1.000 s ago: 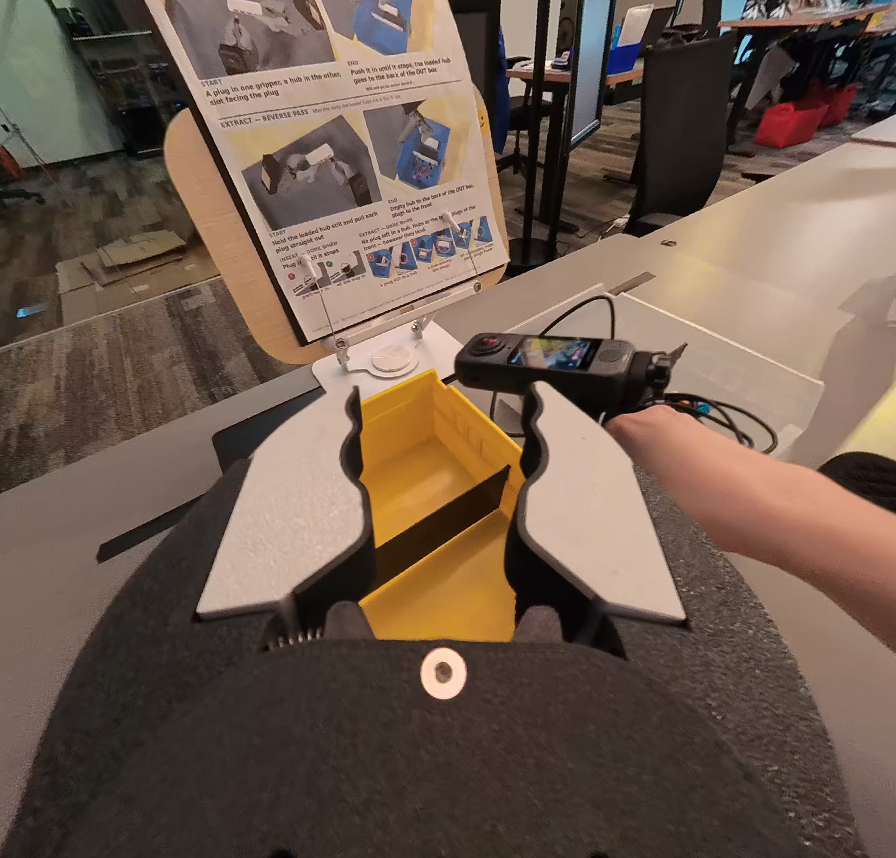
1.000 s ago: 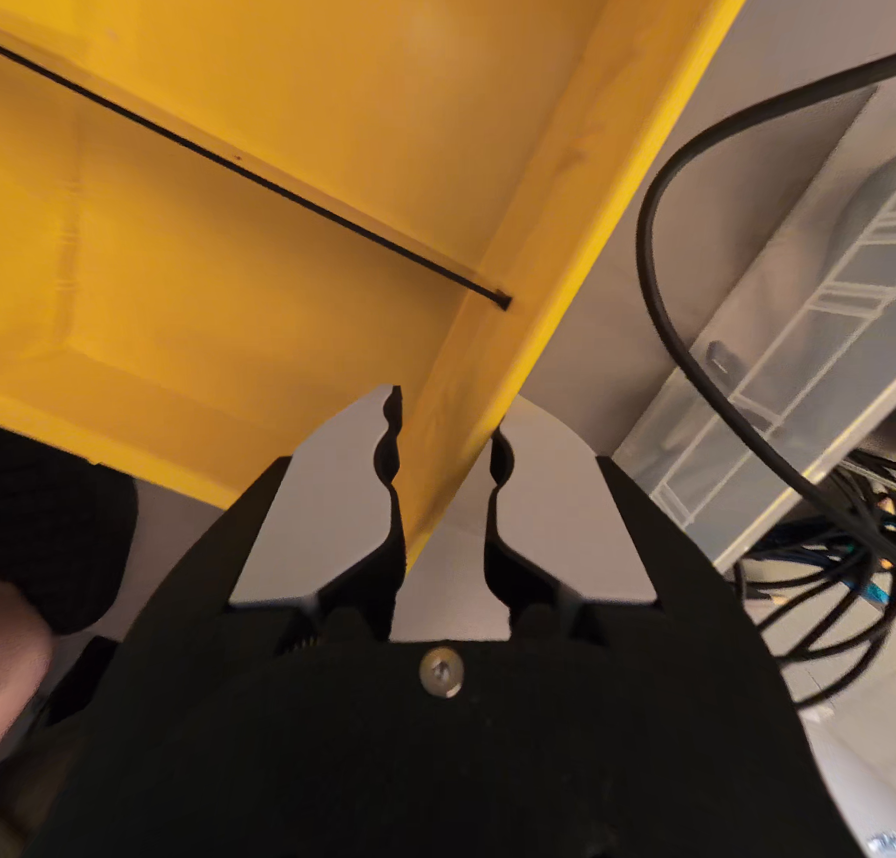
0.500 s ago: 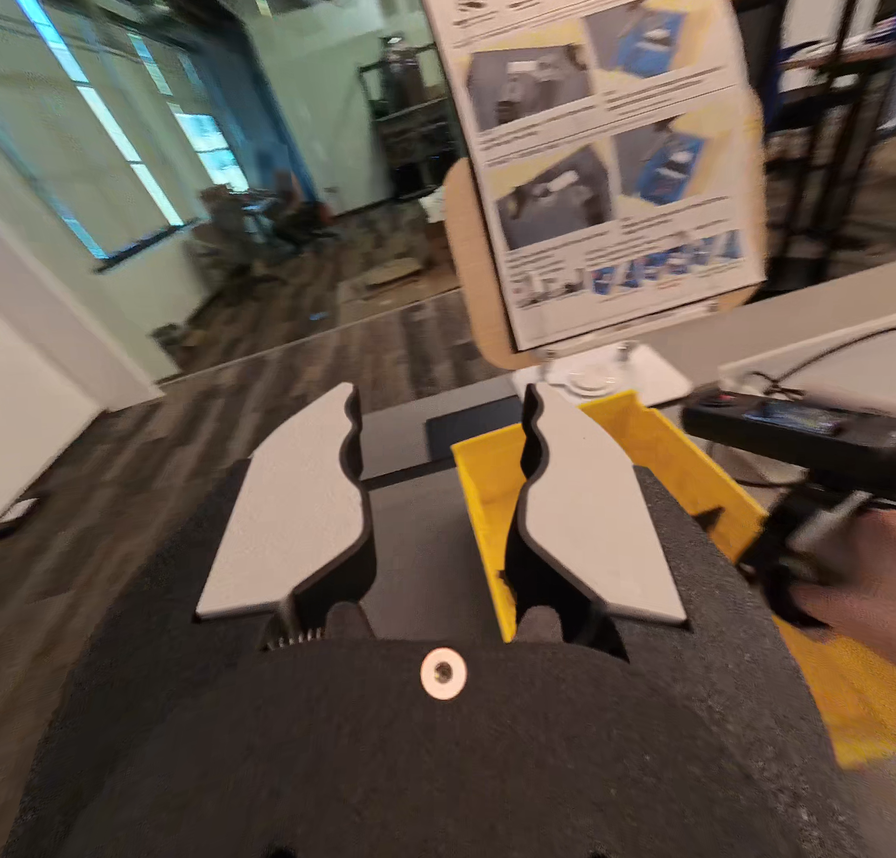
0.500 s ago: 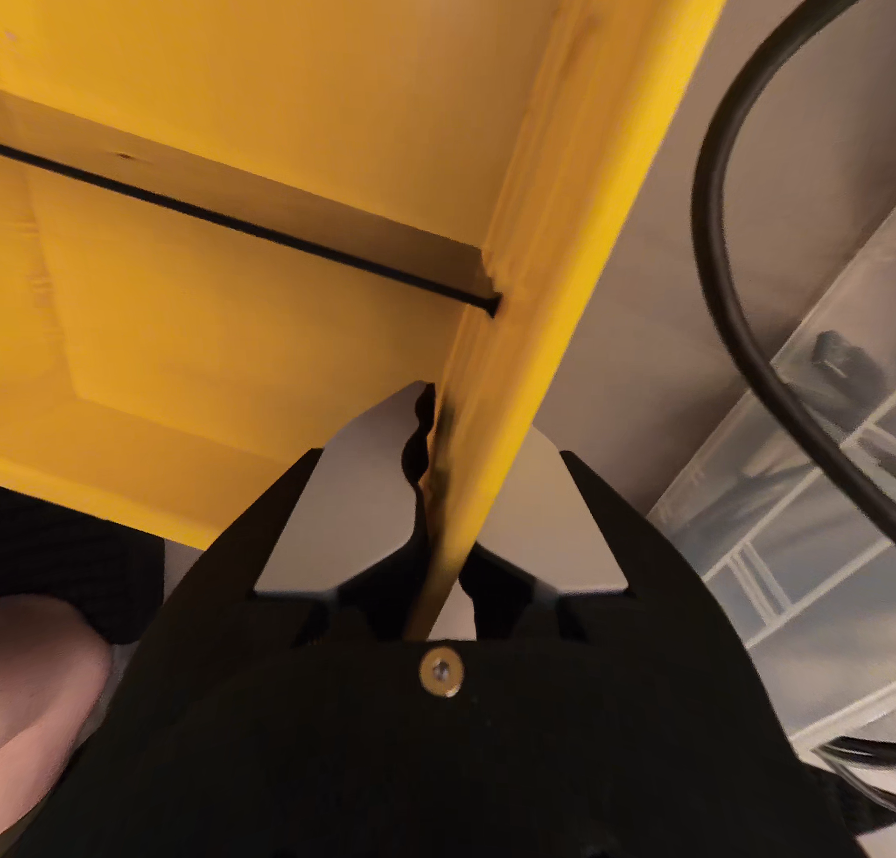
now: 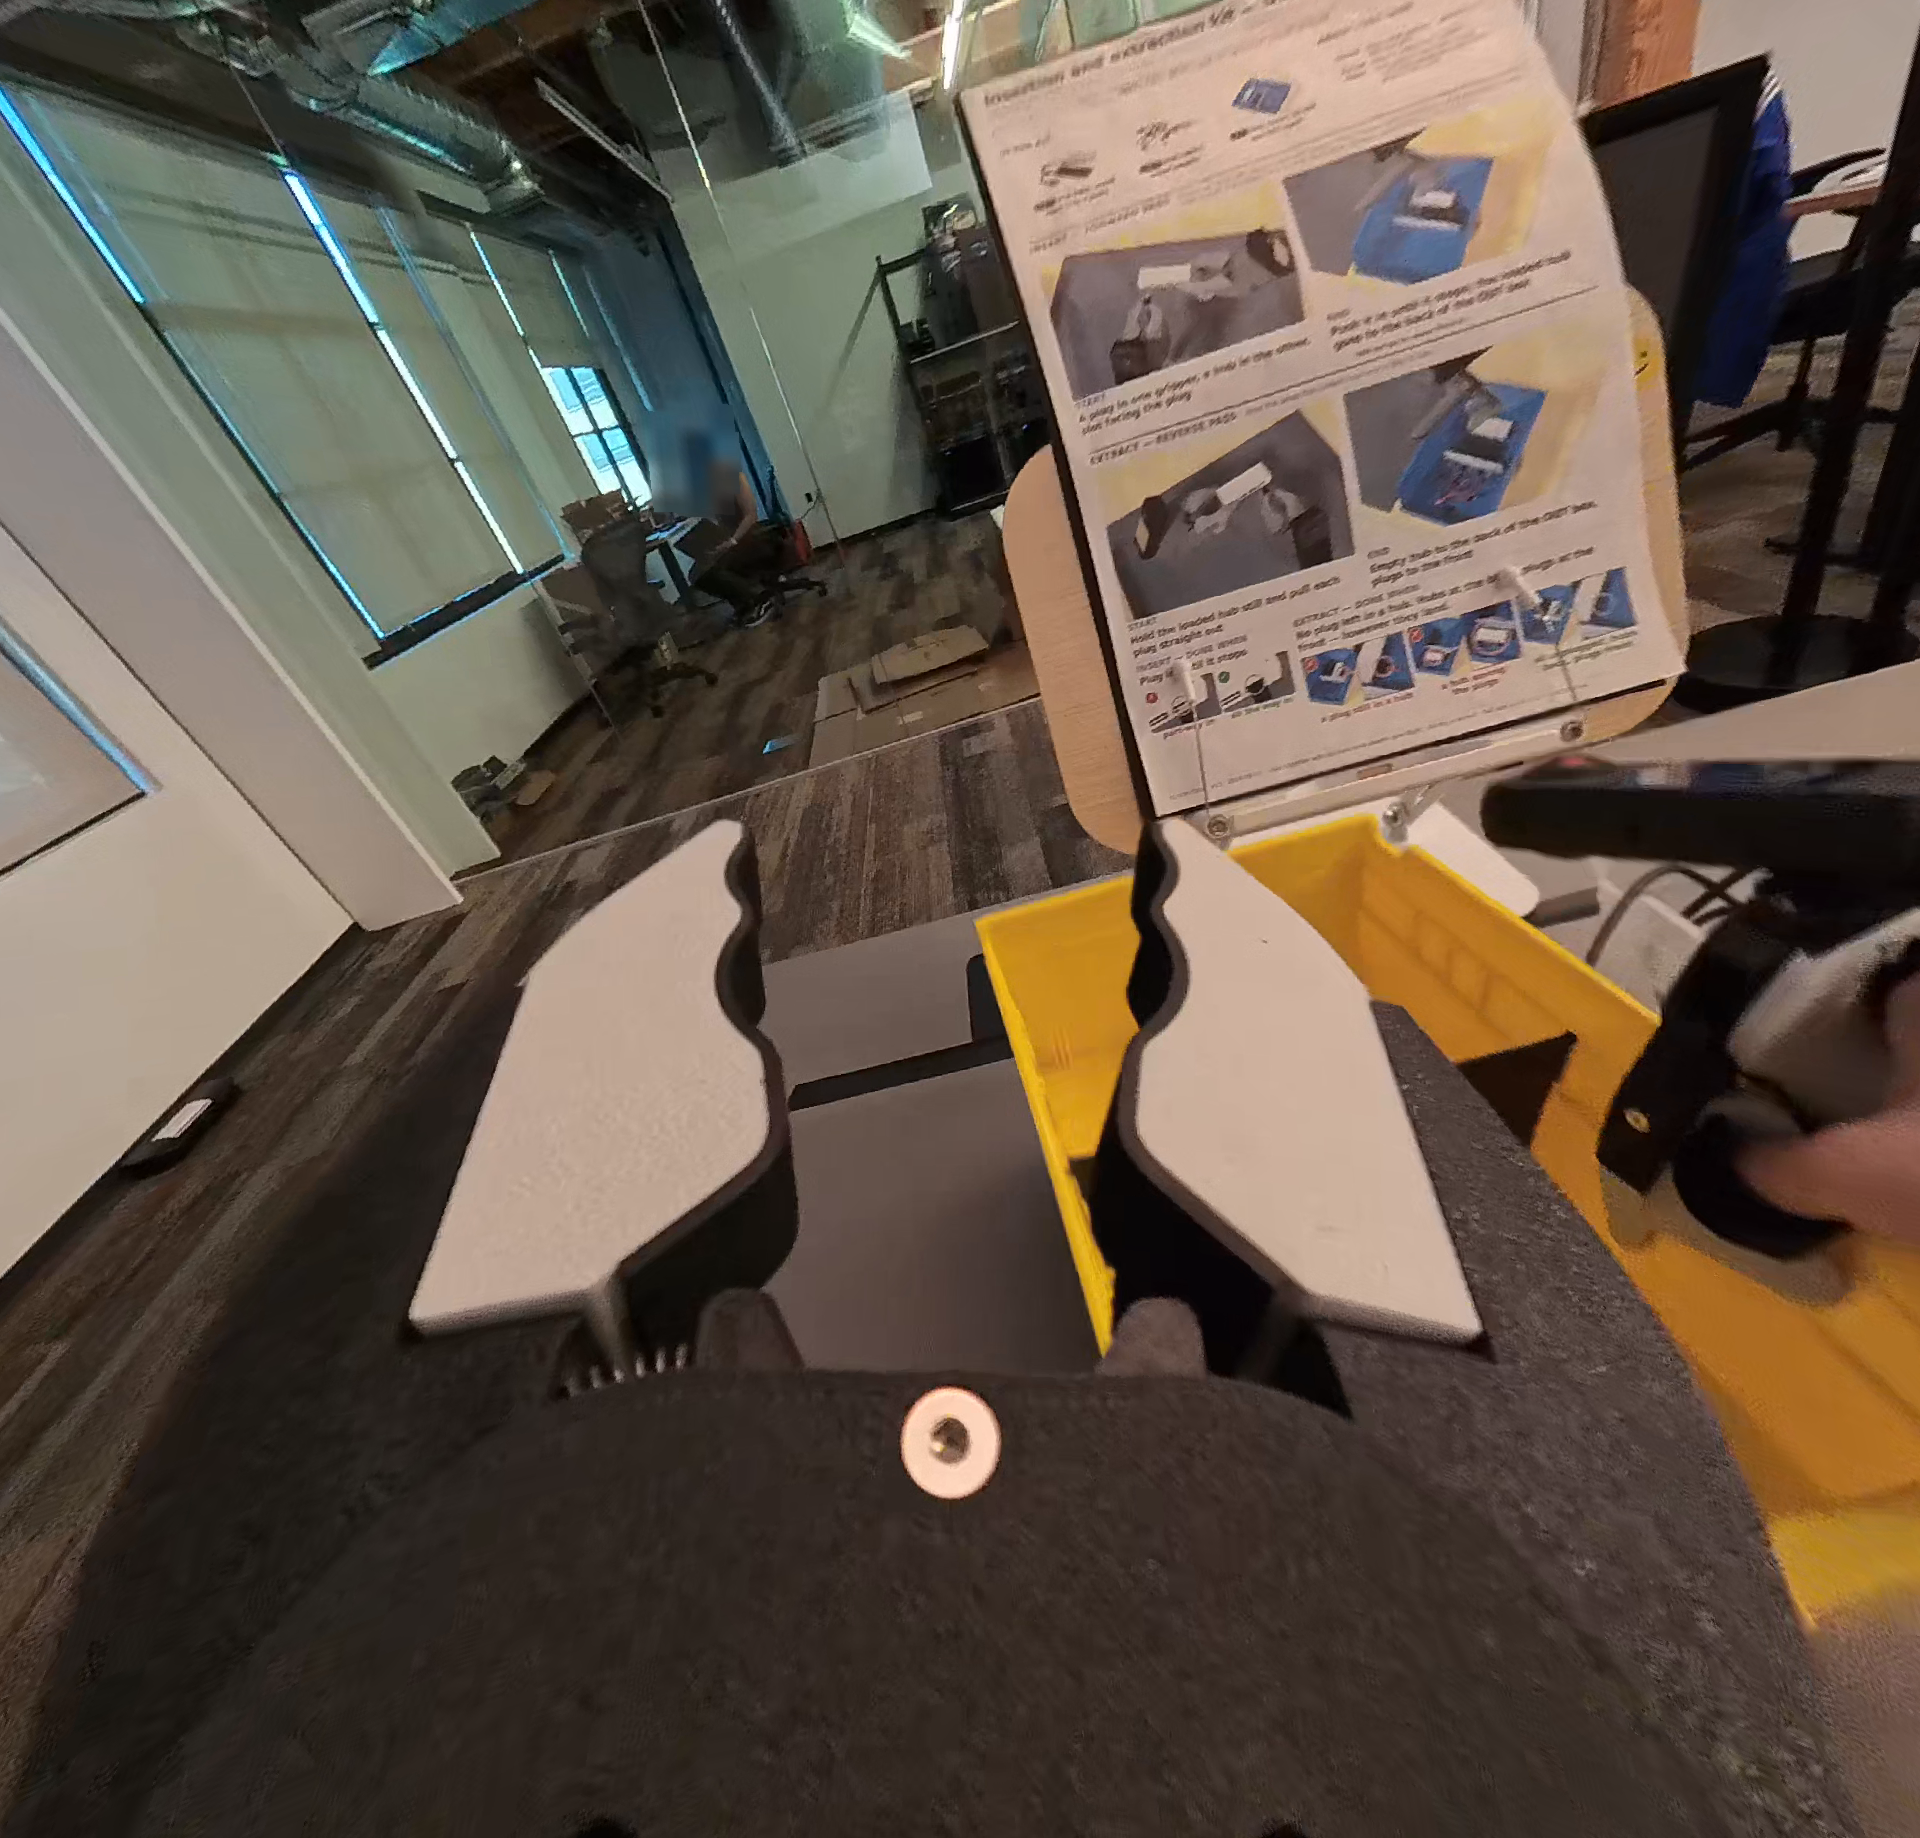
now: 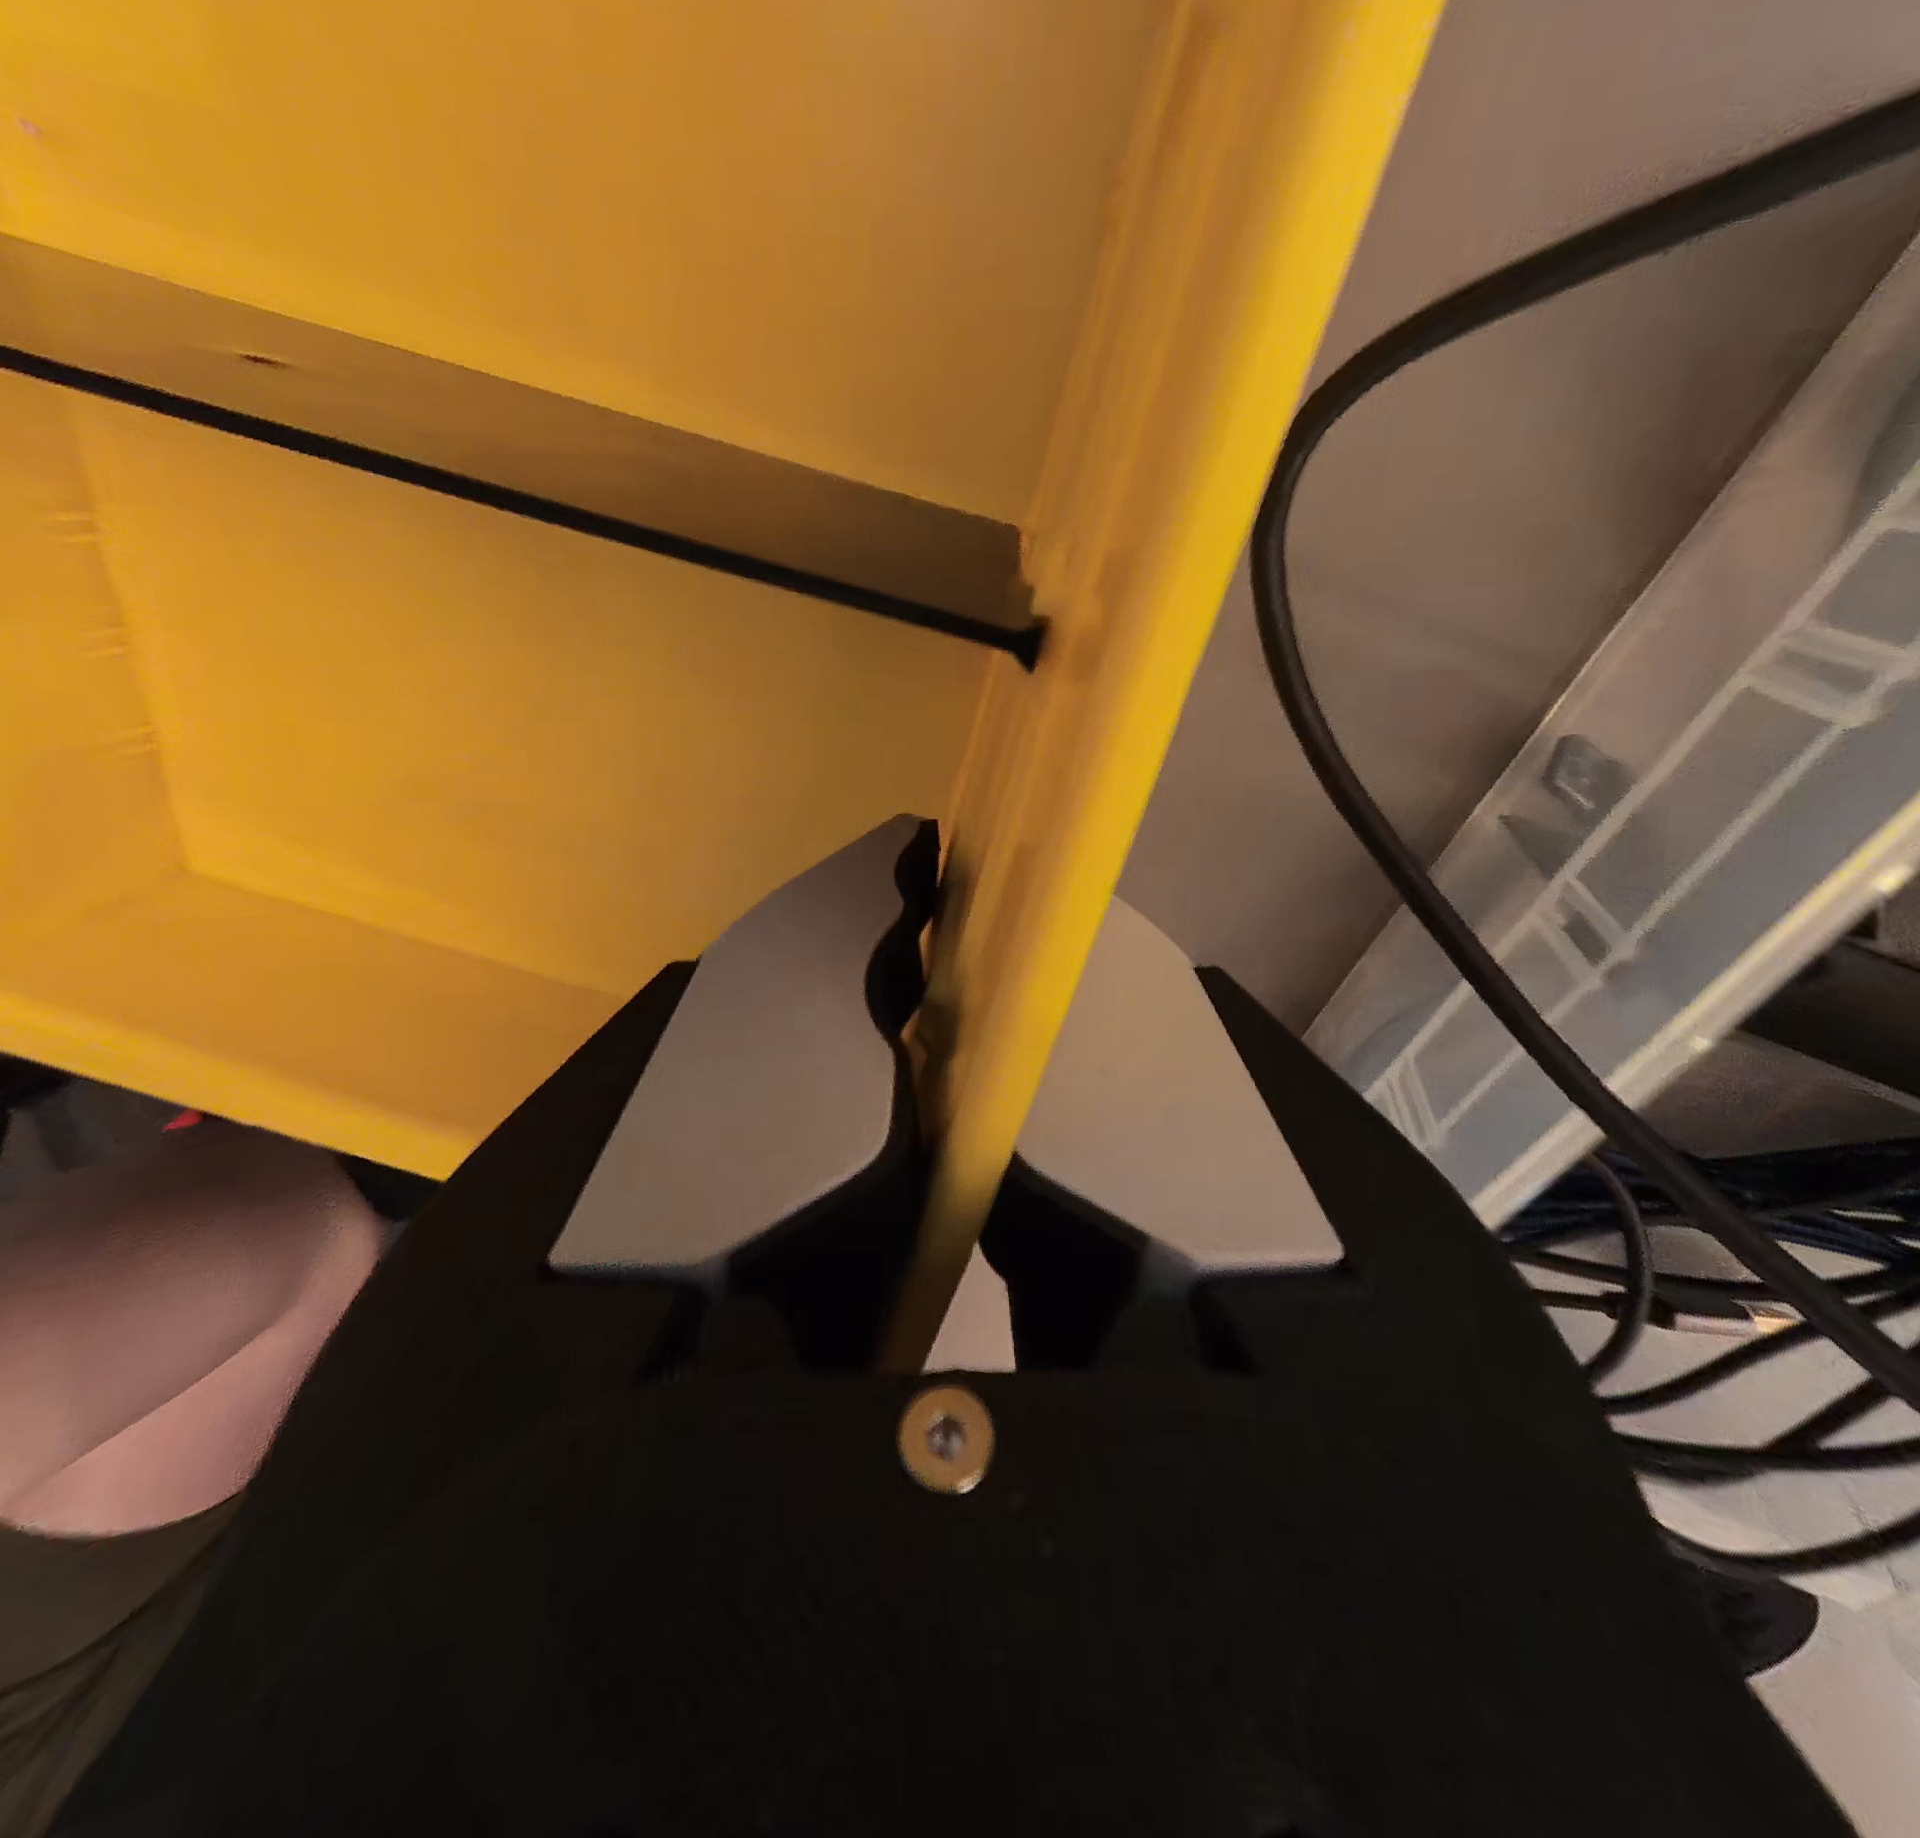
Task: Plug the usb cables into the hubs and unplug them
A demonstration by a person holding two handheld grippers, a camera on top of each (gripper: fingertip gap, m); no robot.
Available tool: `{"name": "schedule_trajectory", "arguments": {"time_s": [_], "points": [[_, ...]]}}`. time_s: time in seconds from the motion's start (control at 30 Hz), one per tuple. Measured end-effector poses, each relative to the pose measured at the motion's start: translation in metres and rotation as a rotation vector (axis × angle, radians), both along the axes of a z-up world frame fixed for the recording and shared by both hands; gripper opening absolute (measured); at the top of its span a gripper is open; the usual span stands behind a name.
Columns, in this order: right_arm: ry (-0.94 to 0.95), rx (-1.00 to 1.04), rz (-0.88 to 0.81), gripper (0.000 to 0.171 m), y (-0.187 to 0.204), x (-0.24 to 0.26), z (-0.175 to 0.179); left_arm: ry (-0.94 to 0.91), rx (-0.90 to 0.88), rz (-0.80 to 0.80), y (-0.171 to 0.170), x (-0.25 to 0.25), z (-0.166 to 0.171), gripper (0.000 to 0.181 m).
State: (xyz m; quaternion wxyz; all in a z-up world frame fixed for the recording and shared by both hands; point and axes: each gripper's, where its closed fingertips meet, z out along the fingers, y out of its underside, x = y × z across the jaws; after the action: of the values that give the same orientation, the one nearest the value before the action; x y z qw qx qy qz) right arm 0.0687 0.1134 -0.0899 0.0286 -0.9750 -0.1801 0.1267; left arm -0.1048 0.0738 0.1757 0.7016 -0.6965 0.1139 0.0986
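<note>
On the left of the left wrist view there is only dark floor and a bare grey table (image 5: 883,1144), so that side is free for moving. The left gripper (image 5: 945,915) hangs above the table with its jaws spread wide and nothing between them; its right finger (image 5: 1278,1092) overlaps the left wall of a yellow bin (image 5: 1023,999). Behind the bin stands a printed sheet (image 5: 1340,417) on a wooden board, closing off the far side. At the right edge, the right gripper (image 5: 1704,1092) shows blurred, held in a hand (image 5: 1839,1175) over the bin.

In the right wrist view the bin's floor (image 6: 520,178) fills the left, crossed by a thin black divider (image 6: 520,505). The right gripper (image 6: 1013,931) is nearly closed, pinching the bin's right wall (image 6: 1143,593) between its fingers, the left finger (image 6: 790,1040) inside the bin. Right of the wall lies a strip of table, a looping black cable (image 6: 1351,801), a clear plastic box (image 6: 1683,832) and a tangle of usb cables (image 6: 1714,1300) just beside the gripper. No hub can be made out
</note>
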Motion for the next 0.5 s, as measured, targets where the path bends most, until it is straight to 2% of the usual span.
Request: {"name": "schedule_trajectory", "arguments": {"time_s": [0.13, 0.3, 0.4, 0.5], "points": [[0.023, 0.026, 0.0, 0.005, 0.011, 0.009, 0.042, -0.016, -0.009, -0.071, -0.019, 0.013, 0.006, 0.072], [0.098, 0.064, -0.052, 0.005, 0.02, 0.049, 0.099, -0.025, -0.007, -0.232, -0.047, 0.041, 0.013, 0.074], [0.165, 0.087, -0.105, 0.005, 0.02, 0.098, 0.133, -0.028, -0.053, -0.365, -0.061, 0.064, 0.008, 0.075], [0.189, 0.114, -0.186, 0.005, 0.016, 0.173, 0.159, 0.01, -0.106, -0.447, -0.067, 0.085, -0.002, 0.075]]}}
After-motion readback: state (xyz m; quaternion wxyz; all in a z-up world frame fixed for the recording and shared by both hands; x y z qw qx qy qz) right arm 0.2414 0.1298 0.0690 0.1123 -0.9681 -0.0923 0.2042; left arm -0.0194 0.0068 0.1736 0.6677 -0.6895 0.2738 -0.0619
